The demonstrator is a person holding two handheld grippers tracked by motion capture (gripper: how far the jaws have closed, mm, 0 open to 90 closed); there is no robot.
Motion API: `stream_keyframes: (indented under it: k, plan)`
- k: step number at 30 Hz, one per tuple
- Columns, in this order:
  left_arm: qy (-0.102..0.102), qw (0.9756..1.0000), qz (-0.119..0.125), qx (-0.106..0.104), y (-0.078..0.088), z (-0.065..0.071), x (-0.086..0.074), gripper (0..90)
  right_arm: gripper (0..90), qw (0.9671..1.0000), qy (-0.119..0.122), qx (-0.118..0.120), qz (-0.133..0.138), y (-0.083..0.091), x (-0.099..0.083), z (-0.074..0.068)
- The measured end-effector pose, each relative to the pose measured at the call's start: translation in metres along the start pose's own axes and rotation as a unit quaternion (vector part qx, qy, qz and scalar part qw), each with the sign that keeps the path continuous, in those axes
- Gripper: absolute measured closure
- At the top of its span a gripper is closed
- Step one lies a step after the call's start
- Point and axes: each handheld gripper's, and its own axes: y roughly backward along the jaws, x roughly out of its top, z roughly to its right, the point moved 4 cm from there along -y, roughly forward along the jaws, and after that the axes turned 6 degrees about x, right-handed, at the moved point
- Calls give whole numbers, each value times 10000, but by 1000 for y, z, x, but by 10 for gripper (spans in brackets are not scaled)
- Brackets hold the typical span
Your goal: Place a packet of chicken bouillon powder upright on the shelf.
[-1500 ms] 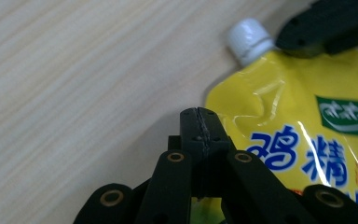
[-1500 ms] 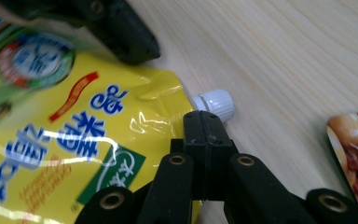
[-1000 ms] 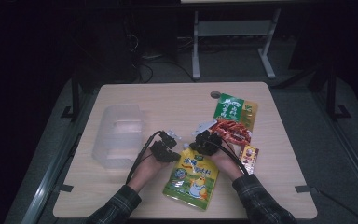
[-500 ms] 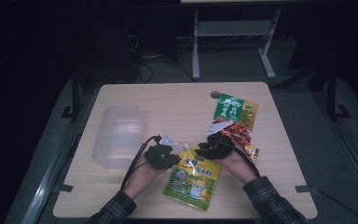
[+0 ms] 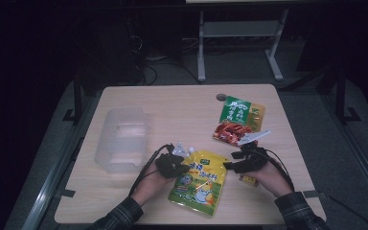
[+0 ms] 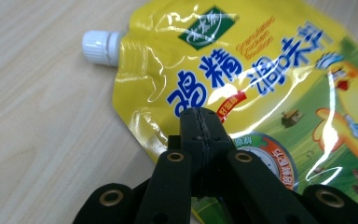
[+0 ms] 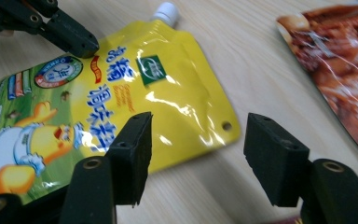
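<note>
The left gripper had its jaws pressed together with nothing between them, its tip resting on the yellow pouch near that bag's left edge. The right gripper had just been opening; its jaws stood apart with nothing in them, hanging over the pouch's right corner. The pouch lay flat on the table between both hands, white cap pointing away. A red snack bag lay farther back on the right, and a clear box sat off to the left
</note>
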Motion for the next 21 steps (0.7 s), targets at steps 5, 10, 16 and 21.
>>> stream_keyframes:
  k: [5, 10, 16, 21]
  plan:
    - [-157, 9997, -110, 149, -2, 0, -2, 900, 343, 9998, -144, 120, -15, 1, -5, 5]
    - [-140, 9997, -93, 192, -1, 1, -3, 900, 314, 9994, -137, 236, -223, -9, -7, 3]
    - [-271, 9992, -84, 294, 0, 3, -4, 900, 311, 9980, -179, 380, -475, -14, -10, -4]
    - [-262, 9992, -88, 301, 0, 4, -4, 900, 310, 9956, -222, 530, -734, -18, -15, -15]
